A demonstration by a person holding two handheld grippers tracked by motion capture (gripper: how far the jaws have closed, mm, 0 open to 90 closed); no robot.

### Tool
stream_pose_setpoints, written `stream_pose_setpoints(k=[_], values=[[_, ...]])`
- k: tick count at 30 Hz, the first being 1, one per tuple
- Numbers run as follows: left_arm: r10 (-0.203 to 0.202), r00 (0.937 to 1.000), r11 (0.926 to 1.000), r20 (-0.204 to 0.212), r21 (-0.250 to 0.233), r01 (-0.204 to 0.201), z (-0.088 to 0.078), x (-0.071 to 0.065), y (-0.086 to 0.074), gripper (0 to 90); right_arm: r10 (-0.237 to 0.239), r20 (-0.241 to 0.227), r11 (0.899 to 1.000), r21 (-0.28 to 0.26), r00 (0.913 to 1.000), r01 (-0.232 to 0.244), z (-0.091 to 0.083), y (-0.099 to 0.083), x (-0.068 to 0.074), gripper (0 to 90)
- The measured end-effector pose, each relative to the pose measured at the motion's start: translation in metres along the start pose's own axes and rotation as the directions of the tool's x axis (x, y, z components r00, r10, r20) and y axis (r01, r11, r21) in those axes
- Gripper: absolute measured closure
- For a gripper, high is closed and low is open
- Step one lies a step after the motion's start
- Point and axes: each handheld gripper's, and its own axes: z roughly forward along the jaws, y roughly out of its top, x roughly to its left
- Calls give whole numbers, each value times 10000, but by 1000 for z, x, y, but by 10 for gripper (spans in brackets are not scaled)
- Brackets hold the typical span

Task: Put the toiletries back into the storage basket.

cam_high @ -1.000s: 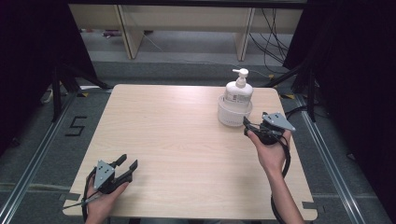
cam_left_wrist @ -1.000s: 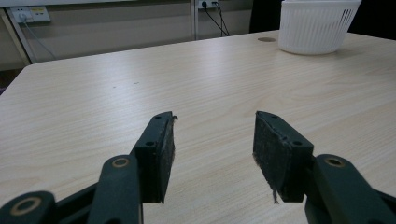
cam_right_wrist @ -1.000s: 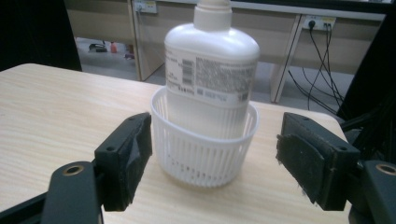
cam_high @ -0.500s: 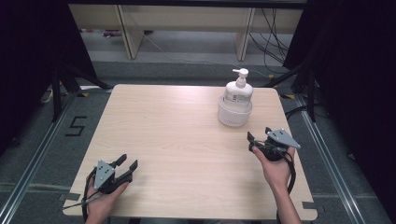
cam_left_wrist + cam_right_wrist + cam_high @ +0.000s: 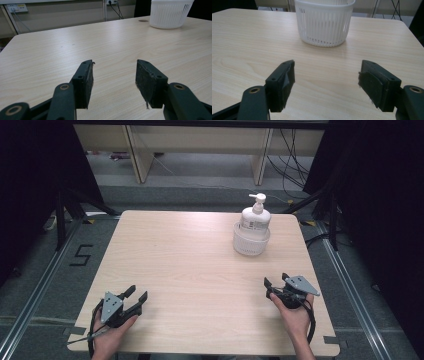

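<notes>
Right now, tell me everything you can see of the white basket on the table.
The white basket is a small round tub that looks like plastic, its wall cut into thin vertical slits under a plain rim, narrowing slightly toward the base. It stands upright on the wooden table, toward the far right side. A white pump bottle stands inside it, its pump head rising above the rim. Both grippers are apart from it; the right gripper is the nearer one, open and pointing toward it.

Even overhead light on the table (image 5: 190, 265); we note soft shadows at 6 o'clock, dark surrounds at 3 and 9, mild blur throughout.
</notes>
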Motion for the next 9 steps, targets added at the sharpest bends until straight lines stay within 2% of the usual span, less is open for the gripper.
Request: stream_pose_setpoints(k=[4, 5, 6, 7, 8, 9], values=[[-49, 10000, 10000, 3, -5, 49, 0, 0, 0, 473, 48, -221, 10000, 55, 9997, -47, -1, -4, 0, 293], [-54, 10000, 10000, 7, -1, 54, 0, 0, 0, 473, 426, -73, 9990, 137, 9991, -425, -3, -5, 3, 293], [-57, 10000, 10000, 14, 1, 57, 0, 0, 0, 473, -120, 27, 9999, -72, 9999, 120, -1, -7, -1, 293], [-56, 10000, 10000, 19, -2, 56, 0, 0, 0, 473, 279, 73, 9996, 74, 9996, -280, -1, -8, 3, 293], [-48, 10000, 10000, 22, 6, 48, 0, 0, 0, 473, 91, 33, 9998, 191, 10000, -92, -2, -7, 1, 293], [-48, 10000, 10000, 25, 9, 48, 0, 0, 0, 473, 208, -133, 9996, 183, 9997, -205, -3, -7, 2, 293]])
